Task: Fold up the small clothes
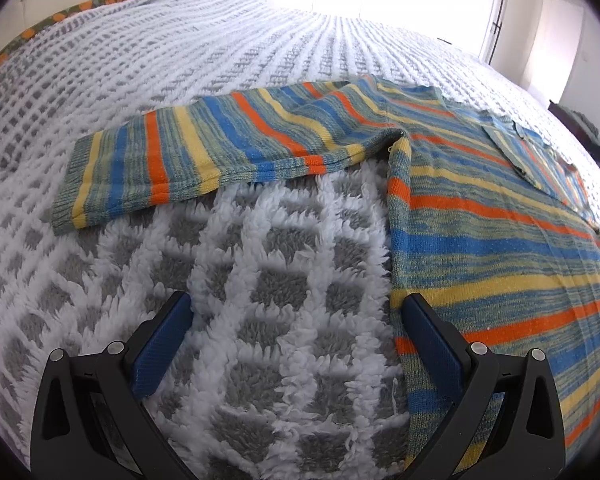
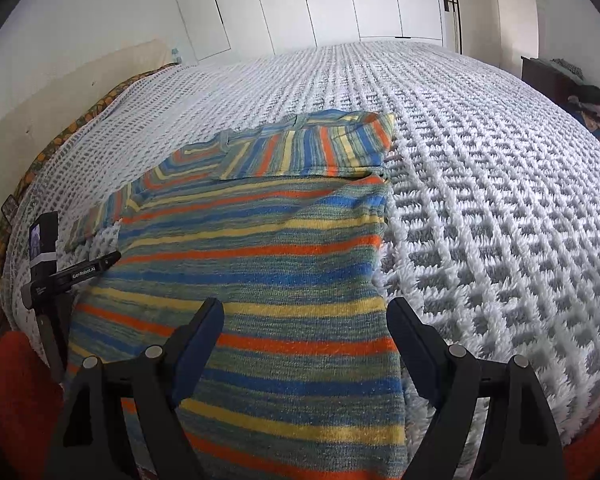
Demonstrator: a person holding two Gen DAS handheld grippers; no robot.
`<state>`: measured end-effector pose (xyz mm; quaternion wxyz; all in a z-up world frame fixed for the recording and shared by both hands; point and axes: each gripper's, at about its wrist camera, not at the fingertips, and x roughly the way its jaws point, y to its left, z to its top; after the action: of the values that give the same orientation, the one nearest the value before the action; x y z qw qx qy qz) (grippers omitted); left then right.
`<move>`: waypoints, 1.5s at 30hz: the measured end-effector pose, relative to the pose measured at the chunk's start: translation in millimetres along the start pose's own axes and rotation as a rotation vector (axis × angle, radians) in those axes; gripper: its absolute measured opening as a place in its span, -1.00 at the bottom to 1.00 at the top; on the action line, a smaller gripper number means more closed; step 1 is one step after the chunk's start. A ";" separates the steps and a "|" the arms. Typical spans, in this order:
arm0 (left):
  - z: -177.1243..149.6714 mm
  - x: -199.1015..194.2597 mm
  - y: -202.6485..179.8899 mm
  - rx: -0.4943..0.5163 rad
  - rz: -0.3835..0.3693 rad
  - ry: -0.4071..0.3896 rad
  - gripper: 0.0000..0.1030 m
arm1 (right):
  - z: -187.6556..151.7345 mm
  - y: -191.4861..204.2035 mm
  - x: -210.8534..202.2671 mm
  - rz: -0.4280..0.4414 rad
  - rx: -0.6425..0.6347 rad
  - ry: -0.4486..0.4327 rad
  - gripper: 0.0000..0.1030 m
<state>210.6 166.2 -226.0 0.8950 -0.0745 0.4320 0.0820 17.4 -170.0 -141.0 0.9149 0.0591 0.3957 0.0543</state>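
Observation:
A small knitted sweater (image 1: 500, 240) with blue, orange, yellow and green stripes lies flat on the bed. One sleeve (image 1: 180, 156) stretches out to the left in the left wrist view. The other sleeve (image 2: 308, 148) lies folded across the chest. My left gripper (image 1: 296, 304) is open and empty over the blanket, its right finger (image 1: 432, 344) at the sweater's side edge. It also shows at the left of the right wrist view as the left gripper (image 2: 76, 274). My right gripper (image 2: 306, 308) is open above the sweater's (image 2: 260, 264) lower right edge, holding nothing.
A fluffy white and grey checked blanket (image 2: 500, 200) covers the whole bed. An orange-patterned sheet edge (image 2: 60, 136) runs along the left by the wall. White wardrobe doors (image 2: 320, 0) stand behind. Dark furniture with piled clothes (image 2: 588, 100) is at far right. Red fabric (image 2: 12, 380) shows bottom left.

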 end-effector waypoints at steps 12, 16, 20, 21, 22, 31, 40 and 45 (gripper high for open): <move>-0.1 -0.2 0.1 0.000 0.000 0.000 0.99 | -2.1 6.5 7.1 -0.002 -0.032 0.022 0.61; -0.5 -0.3 0.0 0.000 0.000 0.000 0.99 | -3.0 7.4 9.5 -0.006 -0.038 0.029 0.61; -0.4 -0.3 0.0 0.000 0.000 0.000 0.99 | -3.5 9.5 11.0 -0.005 -0.051 0.032 0.61; 0.0 -0.3 0.2 0.000 0.000 0.000 0.99 | -4.1 10.1 11.6 -0.005 -0.055 0.034 0.61; -0.2 -0.3 0.1 0.000 0.000 0.000 0.99 | -4.6 10.5 11.8 -0.005 -0.059 0.036 0.61; -0.4 -0.2 -0.1 0.000 0.000 0.000 0.99 | -5.7 10.3 12.7 -0.005 -0.063 0.037 0.61; -0.7 -0.3 0.0 -0.001 0.000 0.000 0.99 | -7.1 10.0 13.6 -0.005 -0.065 0.043 0.61; -0.6 -0.3 0.1 -0.001 0.000 0.000 0.99 | -7.3 10.3 14.6 -0.004 -0.066 0.046 0.61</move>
<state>210.0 166.2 -226.1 0.8950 -0.0747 0.4319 0.0823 21.5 -157.3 -154.9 0.9072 0.0270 0.4146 0.0668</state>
